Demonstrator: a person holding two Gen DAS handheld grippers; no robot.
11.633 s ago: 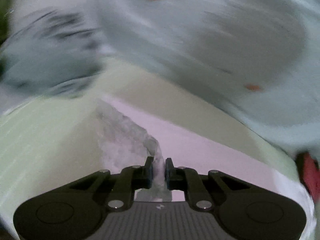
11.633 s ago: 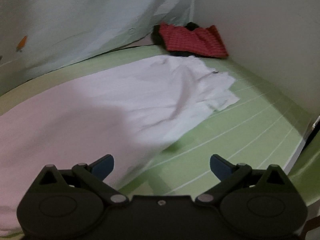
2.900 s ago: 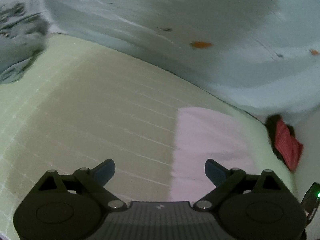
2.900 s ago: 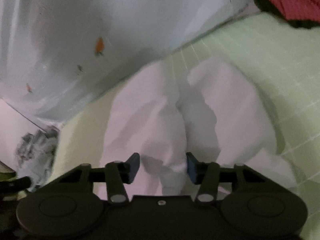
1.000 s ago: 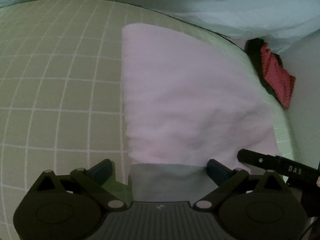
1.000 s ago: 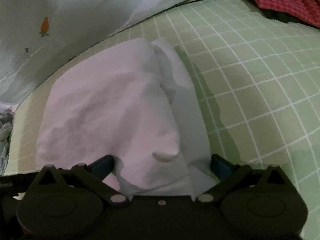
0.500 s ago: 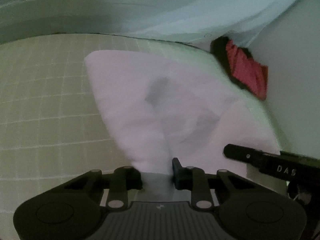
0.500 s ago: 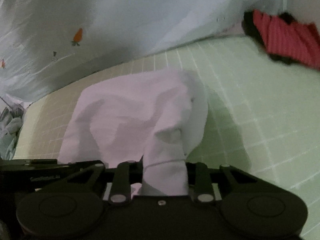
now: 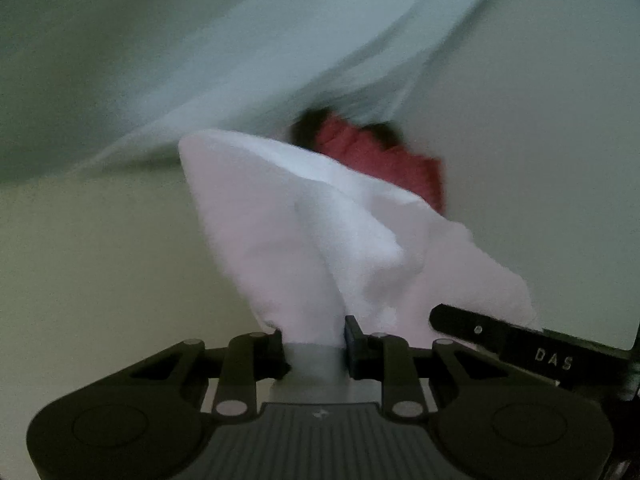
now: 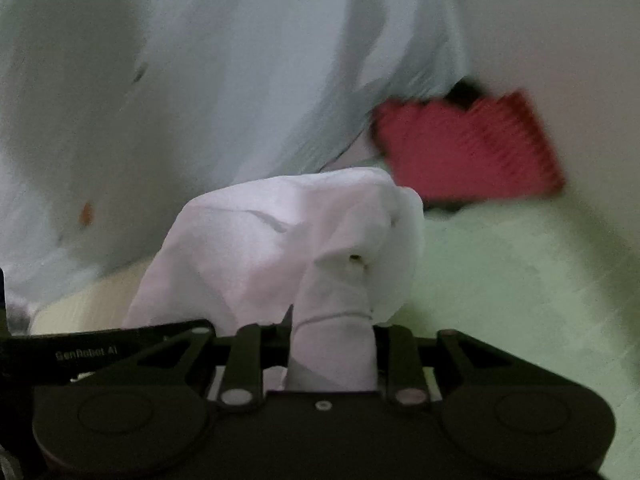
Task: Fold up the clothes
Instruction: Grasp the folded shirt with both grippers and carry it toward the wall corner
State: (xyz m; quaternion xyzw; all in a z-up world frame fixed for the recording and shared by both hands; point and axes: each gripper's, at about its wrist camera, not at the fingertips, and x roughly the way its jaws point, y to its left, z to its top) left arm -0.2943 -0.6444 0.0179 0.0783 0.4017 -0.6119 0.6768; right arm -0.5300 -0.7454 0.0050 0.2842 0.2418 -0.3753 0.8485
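Both hand-held grippers, left and right, clamp the white garment, mid-fold; next, lay edge over evenly.

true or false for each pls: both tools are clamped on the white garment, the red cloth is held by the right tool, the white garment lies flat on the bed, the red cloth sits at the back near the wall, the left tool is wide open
1. Both tools grip the white garment. True: the left tool and the right tool each pinch a bunch of it.
2. The right tool holds the red cloth. False: it lies apart, behind the garment.
3. The white garment lies flat on the bed. False: it is bunched and drawn up to the tools.
4. The red cloth sits at the back near the wall. True.
5. The left tool is wide open. False: it is closed on fabric.
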